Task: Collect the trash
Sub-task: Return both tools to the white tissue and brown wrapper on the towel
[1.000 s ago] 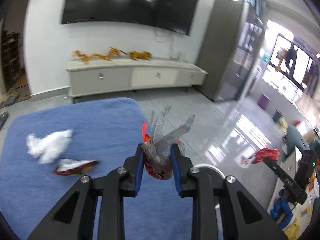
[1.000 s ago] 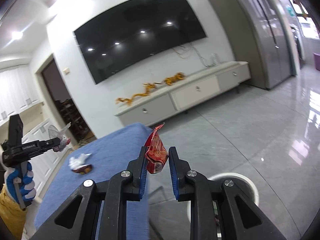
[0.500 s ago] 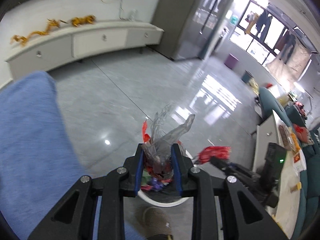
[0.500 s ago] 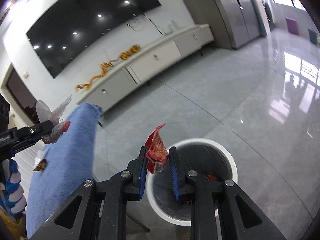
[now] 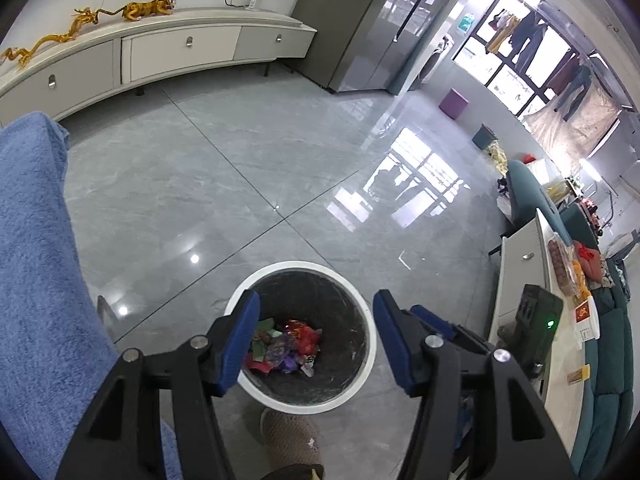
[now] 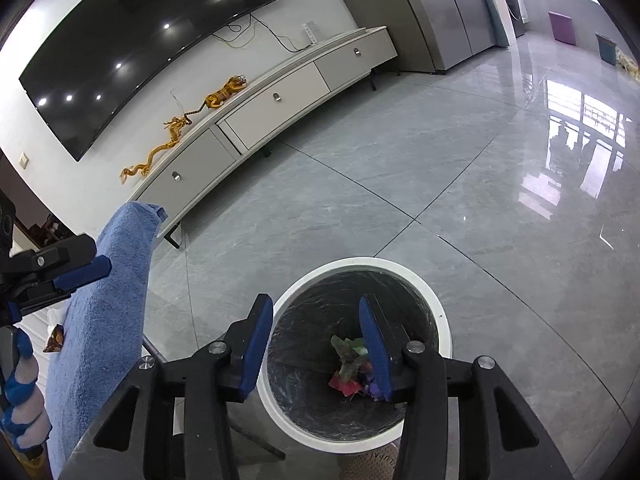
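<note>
Hovering directly above the round white black-lined trash bin (image 5: 362,364), left gripper (image 5: 316,340) and right gripper (image 6: 316,344) both spread wide, gripping nothing. Lying at the bin's bottom: crumpled coloured wrappers (image 5: 286,346). Remaining on the blue-towelled worktop (image 6: 100,320), leftward, nearer the left gripper: a dark red snack wrapper (image 6: 54,338).

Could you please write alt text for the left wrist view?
The open, empty left claw hangs above a white bin with a dark liner and colourful wrappers at the bottom. A blue cloth lies to the left on the glossy grey floor.
</note>
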### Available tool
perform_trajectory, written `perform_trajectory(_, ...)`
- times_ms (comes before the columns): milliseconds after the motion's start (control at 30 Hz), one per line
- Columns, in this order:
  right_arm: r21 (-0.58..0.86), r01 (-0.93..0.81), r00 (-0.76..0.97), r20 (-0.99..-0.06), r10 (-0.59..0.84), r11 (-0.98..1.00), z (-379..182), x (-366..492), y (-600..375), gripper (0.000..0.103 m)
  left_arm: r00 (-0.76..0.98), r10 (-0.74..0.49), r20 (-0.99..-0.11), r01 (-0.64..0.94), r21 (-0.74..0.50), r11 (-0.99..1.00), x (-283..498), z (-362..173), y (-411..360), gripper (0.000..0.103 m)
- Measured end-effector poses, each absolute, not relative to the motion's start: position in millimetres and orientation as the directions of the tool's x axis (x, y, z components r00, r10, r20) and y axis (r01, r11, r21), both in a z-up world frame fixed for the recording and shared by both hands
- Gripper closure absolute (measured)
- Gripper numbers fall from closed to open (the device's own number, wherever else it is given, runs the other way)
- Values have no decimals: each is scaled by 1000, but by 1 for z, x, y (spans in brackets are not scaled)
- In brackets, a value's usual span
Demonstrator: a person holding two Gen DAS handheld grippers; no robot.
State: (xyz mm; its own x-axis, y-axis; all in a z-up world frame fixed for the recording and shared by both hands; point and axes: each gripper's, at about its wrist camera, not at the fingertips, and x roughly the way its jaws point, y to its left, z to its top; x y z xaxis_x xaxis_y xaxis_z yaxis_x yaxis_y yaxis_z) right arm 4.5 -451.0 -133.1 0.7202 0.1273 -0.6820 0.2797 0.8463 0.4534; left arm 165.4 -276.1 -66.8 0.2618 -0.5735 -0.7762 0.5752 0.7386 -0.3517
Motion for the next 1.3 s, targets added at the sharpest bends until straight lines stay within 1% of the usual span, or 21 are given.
perform_trajectory(333,444,237,758,-641,121,864,-96,1,-435,60,328,-569,-754,600,-299,742,141,-35,-241,46)
perform_trajectory(567,431,180,789,-600,132,884,-60,-2,-410,60,388,-564,-729,591,-272,759,117,-12,-193,46)
perform_trajectory(1000,316,11,807,-563,178,949,8,7,-317,60,539,-550,-638,498,-286,819,91,24,-55,46)
perform_trajectory(1167,257,-57,797,-571,199,965,24,18,-271,59,587,-543,-600,449,-316,836,86,28,5,46)
perform_trajectory(1300,239,-113,785,-573,234,964,30,26,-237,59,633,-514,-578,391,-334,857,76,25,59,46)
